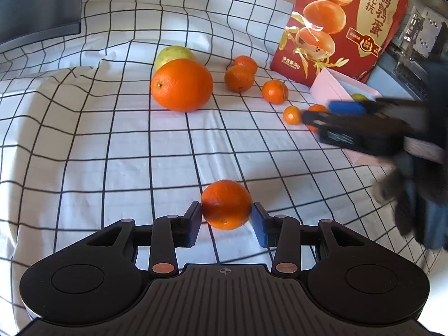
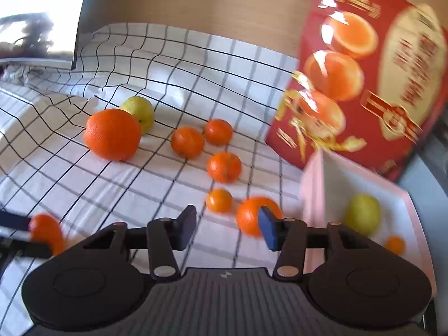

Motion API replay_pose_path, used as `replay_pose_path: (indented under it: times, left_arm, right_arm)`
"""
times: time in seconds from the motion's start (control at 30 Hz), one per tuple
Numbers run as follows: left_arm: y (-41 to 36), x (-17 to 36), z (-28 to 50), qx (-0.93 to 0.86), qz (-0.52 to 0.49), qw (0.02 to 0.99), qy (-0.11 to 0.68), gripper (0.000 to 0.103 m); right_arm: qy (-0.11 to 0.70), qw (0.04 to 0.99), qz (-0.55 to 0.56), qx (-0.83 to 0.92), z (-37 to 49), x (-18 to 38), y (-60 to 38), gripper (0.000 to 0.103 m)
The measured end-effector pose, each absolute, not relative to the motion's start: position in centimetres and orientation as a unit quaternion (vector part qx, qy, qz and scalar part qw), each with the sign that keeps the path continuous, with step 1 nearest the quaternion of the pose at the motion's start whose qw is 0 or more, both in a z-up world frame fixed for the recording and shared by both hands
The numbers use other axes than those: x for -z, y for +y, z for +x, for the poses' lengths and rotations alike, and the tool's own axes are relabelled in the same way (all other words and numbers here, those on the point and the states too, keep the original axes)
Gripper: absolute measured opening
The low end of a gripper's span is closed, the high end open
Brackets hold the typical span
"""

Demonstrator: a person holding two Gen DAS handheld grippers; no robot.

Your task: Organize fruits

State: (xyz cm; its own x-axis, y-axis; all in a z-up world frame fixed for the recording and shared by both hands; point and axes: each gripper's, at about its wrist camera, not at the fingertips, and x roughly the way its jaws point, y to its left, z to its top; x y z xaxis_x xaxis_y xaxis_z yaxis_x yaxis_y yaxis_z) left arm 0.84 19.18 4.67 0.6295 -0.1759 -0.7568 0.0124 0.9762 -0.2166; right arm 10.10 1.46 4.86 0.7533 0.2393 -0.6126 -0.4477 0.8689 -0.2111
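Observation:
My left gripper (image 1: 226, 218) is shut on a small orange mandarin (image 1: 226, 203), held just above the checked cloth; it also shows at the left edge of the right wrist view (image 2: 46, 232). My right gripper (image 2: 227, 231) is open and empty, above the cloth beside the pink box (image 2: 316, 184); it shows in the left wrist view (image 1: 330, 112) at the right. A mandarin (image 2: 249, 215) lies just past its right finger. A big orange (image 1: 182, 84), a green pear (image 1: 175, 53) behind it and several mandarins (image 1: 239, 77) lie on the cloth. The box holds a green fruit (image 2: 362, 214) and a small mandarin (image 2: 394, 245).
A red printed carton (image 1: 338, 19) stands behind the pink box at the back right. A dark monitor (image 1: 39, 2) stands at the back left. The white checked cloth (image 1: 112, 154) is wrinkled at the left.

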Motion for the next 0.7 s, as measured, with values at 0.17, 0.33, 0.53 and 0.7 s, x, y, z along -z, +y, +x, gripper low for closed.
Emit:
replay_pose_path:
  times: [0.17, 0.33, 0.53, 0.7]
  left_arm:
    - [19.0, -4.7, 0.5, 0.05, -0.093, 0.897, 0.429, 0.044]
    - [19.2, -4.6, 0.4, 0.052, -0.096, 0.896, 0.43, 0.044]
    - [19.1, -4.7, 0.9, 0.054, -0.092, 0.897, 0.428, 0.044]
    - [18.9, -4.8, 1.5, 0.058, -0.082, 0.9, 0.424, 0.044]
  right_arm:
    - [0.297, 0.905, -0.243, -0.185, 12.6, -2.8, 5.5, 0.039]
    - [0.308, 0.892, -0.279, -0.179, 13.8, -0.6, 6.8, 0.031]
    - [0.329, 0.896, -0.234, -0.183, 12.9, -1.5, 5.5, 0.028]
    - [0.344, 0.9, -0.16, -0.216, 8.6, -3.7, 3.0, 0.028]
